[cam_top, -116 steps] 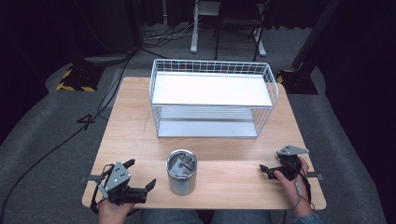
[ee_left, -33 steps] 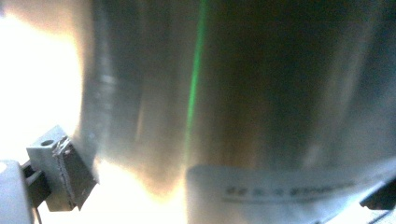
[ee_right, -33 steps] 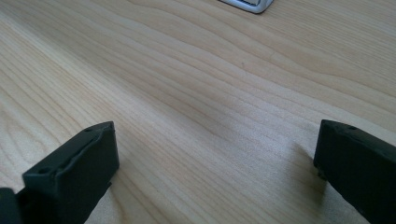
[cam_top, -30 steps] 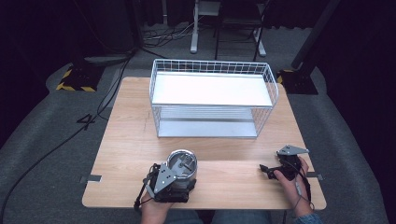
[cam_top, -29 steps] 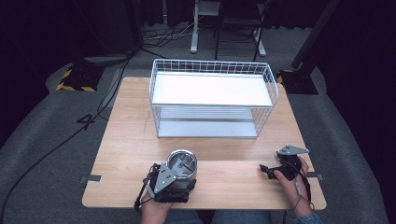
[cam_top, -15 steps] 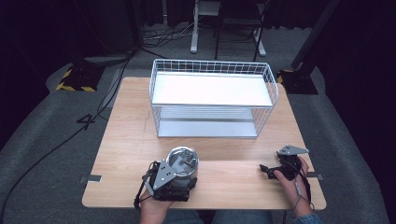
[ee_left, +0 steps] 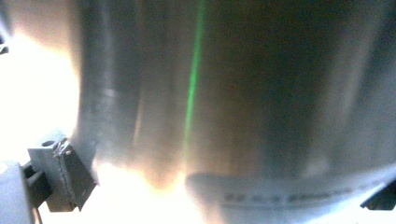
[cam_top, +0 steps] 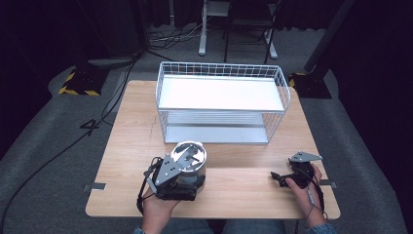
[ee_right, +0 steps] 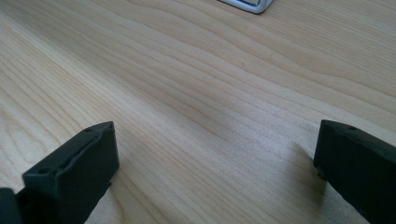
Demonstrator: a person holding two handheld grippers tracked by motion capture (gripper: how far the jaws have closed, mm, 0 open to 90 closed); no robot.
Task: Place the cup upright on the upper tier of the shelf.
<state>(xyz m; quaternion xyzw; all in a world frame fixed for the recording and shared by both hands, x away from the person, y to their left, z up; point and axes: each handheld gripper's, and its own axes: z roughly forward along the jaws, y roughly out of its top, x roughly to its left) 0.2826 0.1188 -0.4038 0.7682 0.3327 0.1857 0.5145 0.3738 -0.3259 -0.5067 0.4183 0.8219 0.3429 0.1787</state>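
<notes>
A shiny steel cup (cam_top: 190, 157) stands out near the table's front, left of centre. My left gripper (cam_top: 179, 184) is closed around its lower wall, held by a hand from the near edge. In the left gripper view the cup's brushed side (ee_left: 243, 93) looms very close, with a jaw at each lower corner pressing on it. My right gripper (cam_top: 278, 178) rests at the front right of the wooden table (cam_top: 243, 192), held by the other hand. It is open, and its fingers (ee_right: 77, 163) stand wide apart over bare wood.
A white two-level wire rack (cam_top: 221, 66) stands across the back half of the table, just beyond the cup. Its base corner (ee_right: 247, 4) peeks in at the top of the right gripper view. Cables and stands lie on the dark floor behind.
The left gripper went from the front left corner to the cup and closed on it. In the last half second cup and gripper shifted slightly up in the high view. The right gripper stayed put.
</notes>
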